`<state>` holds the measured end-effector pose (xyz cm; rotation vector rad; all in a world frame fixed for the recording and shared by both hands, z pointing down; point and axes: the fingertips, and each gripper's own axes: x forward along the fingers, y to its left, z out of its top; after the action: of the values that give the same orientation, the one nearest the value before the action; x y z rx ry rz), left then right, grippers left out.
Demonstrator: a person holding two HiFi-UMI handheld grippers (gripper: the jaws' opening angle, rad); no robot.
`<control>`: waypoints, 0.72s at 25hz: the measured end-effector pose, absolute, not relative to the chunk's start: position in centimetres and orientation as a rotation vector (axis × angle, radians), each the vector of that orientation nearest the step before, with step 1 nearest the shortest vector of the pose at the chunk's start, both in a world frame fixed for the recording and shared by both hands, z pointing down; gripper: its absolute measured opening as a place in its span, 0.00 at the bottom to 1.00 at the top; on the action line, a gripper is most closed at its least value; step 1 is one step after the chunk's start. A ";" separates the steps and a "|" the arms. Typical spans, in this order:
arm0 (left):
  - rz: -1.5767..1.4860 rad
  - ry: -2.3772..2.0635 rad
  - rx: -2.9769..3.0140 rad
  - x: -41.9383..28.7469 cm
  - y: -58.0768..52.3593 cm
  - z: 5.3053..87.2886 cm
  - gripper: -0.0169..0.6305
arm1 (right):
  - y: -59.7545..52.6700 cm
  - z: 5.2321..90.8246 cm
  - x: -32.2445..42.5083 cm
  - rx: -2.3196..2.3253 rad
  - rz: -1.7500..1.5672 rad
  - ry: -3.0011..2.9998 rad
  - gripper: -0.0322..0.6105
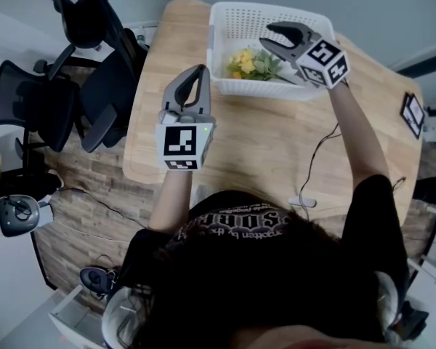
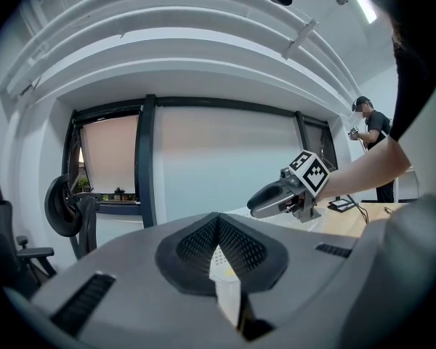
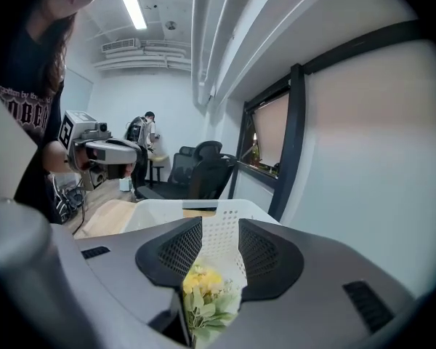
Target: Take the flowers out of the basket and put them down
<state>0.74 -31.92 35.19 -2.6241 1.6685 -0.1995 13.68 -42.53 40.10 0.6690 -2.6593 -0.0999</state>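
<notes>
Inside the white perforated basket [image 1: 236, 17], against the wall nearest the person: flowers [image 1: 251, 64], yellow blooms with pale green leaves, lying loose, not lifted.

Right gripper [image 1: 267, 35]: over the basket, tilted down at the bunch, jaws partly apart at a narrow-to-middling gap, nothing pinched. Left gripper [image 1: 196, 75]: held level above the table just left of the basket, jaws brought together, empty.

Head view only: whole layout, with the basket at the far edge of a light wooden table [image 1: 276, 144]; thin cable [image 1: 312, 166] trailing across the top; flat dark device [image 1: 413, 113] at the right edge; black office chairs [image 1: 73, 86] on the left.

Right gripper view only: flowers [image 3: 203, 297] framed in the gap of the right gripper [image 3: 219, 231], below and beyond the tips, untouched by the pads; basket wall holes; ceiling light [image 3: 134, 9]; left gripper [image 3: 105, 151] off to the side.

Left gripper view only: closed tips of the left gripper [image 2: 218, 217]; right gripper [image 2: 276, 195] in profile; large windows behind.

Both gripper views: second person [image 2: 370, 133] standing far back.

Writing: gothic lettering on the black T-shirt [image 1: 236, 220], too broken to read whole. Marker cubes: black-and-white square patterns, no words.
</notes>
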 end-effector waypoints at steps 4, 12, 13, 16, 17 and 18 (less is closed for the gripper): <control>-0.203 1.666 -2.622 0.8 -32.5 35.2 0.03 | -43.5 41.4 13.3 0.659 -0.070 -2.671 0.31; -0.214 1.653 -2.616 1.2 -34.3 35.3 0.03 | -44.5 45.7 12.9 0.592 0.012 -2.651 0.39; -0.215 1.650 -2.617 1.3 -34.6 35.3 0.03 | -44.5 46.3 12.8 0.576 0.024 -2.640 0.42; -0.207 1.647 -2.612 1.3 -35.3 35.0 0.03 | -44.7 48.2 12.5 0.531 0.066 -2.613 0.49; -0.204 1.648 -2.611 1.3 -35.5 35.0 0.03 | -44.6 48.8 12.4 0.515 0.081 -2.602 0.50; -0.202 1.649 -2.609 1.3 -35.6 35.0 0.03 | -44.6 49.5 12.2 0.500 0.096 -2.590 0.52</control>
<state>1.31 -35.64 34.97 -2.6091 1.6492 -0.2022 12.24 -44.61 49.51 0.4996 -2.5898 0.0957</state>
